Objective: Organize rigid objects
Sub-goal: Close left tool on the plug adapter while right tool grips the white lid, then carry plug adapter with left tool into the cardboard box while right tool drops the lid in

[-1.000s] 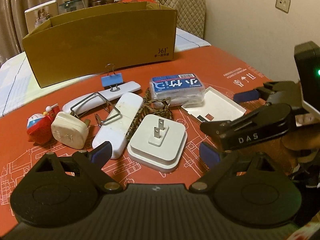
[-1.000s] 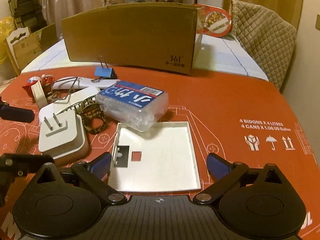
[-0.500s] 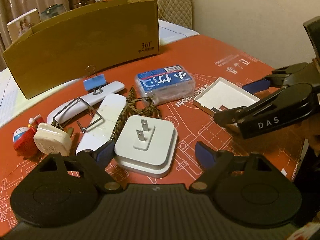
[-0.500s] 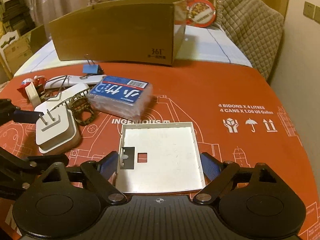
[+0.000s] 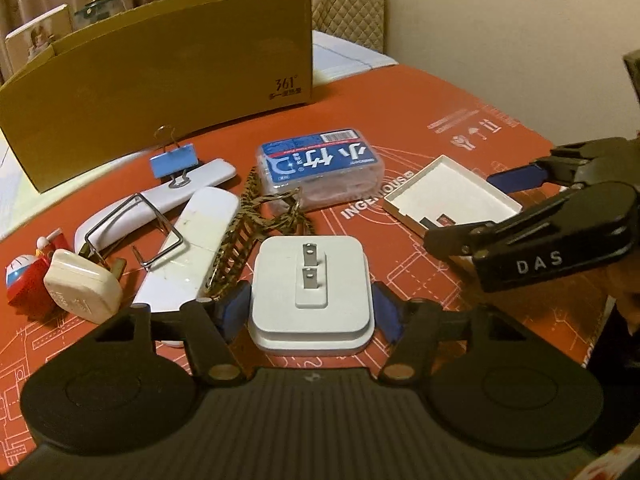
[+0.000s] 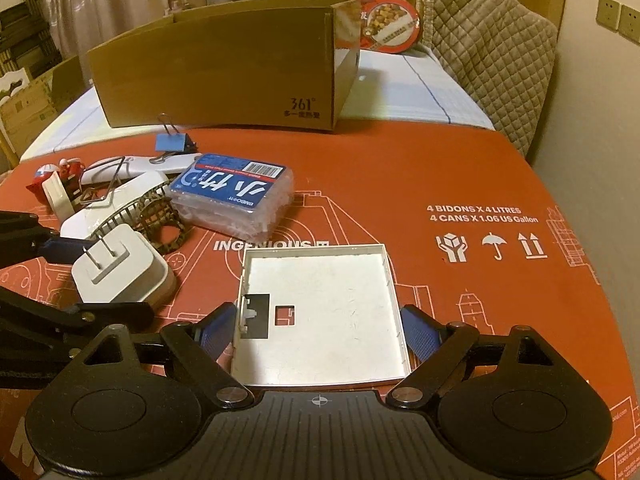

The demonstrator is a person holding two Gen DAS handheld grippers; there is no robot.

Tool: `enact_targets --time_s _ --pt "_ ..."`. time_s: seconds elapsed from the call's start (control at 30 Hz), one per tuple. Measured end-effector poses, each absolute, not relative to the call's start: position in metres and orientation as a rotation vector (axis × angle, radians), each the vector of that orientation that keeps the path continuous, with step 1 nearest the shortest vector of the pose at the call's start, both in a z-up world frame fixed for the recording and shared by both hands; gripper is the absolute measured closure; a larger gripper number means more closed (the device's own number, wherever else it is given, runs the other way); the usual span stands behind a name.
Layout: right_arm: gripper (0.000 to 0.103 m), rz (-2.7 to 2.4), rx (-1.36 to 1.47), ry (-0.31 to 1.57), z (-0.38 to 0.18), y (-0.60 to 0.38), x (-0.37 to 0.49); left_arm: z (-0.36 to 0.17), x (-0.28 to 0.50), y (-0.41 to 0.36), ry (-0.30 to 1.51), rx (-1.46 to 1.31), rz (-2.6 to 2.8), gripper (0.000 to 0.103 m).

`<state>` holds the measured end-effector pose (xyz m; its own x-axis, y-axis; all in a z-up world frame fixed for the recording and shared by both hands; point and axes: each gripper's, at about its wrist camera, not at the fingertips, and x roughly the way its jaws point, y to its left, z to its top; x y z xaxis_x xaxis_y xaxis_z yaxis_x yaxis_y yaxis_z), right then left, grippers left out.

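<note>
White square plug adapter [image 5: 311, 296], prongs up on red tabletop [image 5: 460, 152]: left hand-held gripper [image 5: 310, 310] closing around it, presumably for boxing, while right hand-held gripper [image 6: 320, 330] straddled shallow white square tray [image 6: 320, 312], pads apparently not yet pressing.

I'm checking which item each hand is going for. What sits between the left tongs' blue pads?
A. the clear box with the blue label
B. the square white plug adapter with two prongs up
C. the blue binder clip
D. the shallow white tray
B: in the left wrist view the white plug adapter lies between the pads of the left tongs, which are closing around it; the binder clip, clear box and tray lie farther off.
</note>
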<state>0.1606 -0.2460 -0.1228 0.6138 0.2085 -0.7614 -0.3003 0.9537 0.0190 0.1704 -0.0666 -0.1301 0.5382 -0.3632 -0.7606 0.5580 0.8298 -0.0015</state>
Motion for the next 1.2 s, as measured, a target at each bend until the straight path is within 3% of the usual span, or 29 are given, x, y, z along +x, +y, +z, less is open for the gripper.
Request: enact_targets --time_s 0.4,0.73,1.03,1.2 --pt "0.019 0.293 -0.119 0.833 -0.114 -0.243 0.156 -0.126 0.168 -0.071 0.833 0.202 -0.487 0.043" --pt "0.019 0.307 -0.043 0.730 -0.069 -0.250 0.145 -0.081 0.158 -0.058 0.773 0.122 -0.440 0.043" --pt "0.019 0.384 0.010 0.532 0.013 -0.242 0.214 -0.002 0.230 -0.033 0.630 0.114 -0.353 0.043" --pt "0.019 0.413 0.043 0.497 0.029 -0.223 0.281 0.028 0.299 -0.017 0.585 0.111 -0.286 0.043"
